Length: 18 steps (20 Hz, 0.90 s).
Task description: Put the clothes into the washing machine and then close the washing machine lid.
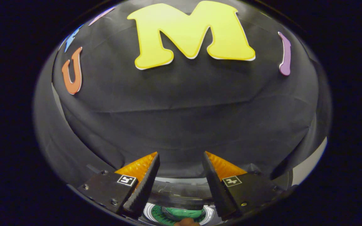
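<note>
Green drum interior [181, 214] below spread, empty claw [181, 157].

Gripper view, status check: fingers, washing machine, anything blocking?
Gripper open, fingers apart, holding nothing, aimed at the booth wall. Washing machine low between the fingers, something green in its round opening. Nothing between the fingers.

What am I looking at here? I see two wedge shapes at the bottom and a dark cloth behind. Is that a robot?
No robot arm: a person carries a hand-held gripper, and the camera rides on it, looking forward along its two fingers. Those are your wedges. They stand apart with nothing between them, so the gripper is open and empty. The black cloth beyond is the booth's wall. Low between the fingers you glimpse a round opening with something green inside, probably the washing machine, though too little shows to be sure.
</note>
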Tool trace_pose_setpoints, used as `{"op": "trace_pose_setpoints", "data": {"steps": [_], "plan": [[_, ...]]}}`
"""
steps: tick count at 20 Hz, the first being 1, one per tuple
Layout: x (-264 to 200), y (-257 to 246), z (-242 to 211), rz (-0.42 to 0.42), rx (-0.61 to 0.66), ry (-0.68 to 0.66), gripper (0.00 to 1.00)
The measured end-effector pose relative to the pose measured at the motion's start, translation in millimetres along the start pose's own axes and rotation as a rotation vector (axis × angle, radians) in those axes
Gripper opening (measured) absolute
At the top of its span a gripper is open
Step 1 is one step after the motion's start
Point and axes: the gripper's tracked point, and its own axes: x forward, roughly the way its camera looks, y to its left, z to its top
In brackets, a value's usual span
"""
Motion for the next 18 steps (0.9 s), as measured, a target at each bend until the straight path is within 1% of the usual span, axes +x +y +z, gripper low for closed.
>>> {"op": "trace_pose_setpoints", "data": {"steps": [2, 8, 12, 14, 18], "plan": [[5, -1, -4, -0.006, 0.005, 0.006, 0.83], [9, 2, -21, -0.012, 0.009, 0.028, 0.83], [7, 7, -24, -0.018, -0.027, 0.016, 0.83], [6, 8, -27, -0.025, -0.073, 0.010, 0.83], [5, 6, -26, -0.031, -0.075, -0.015, 0.84]]}}
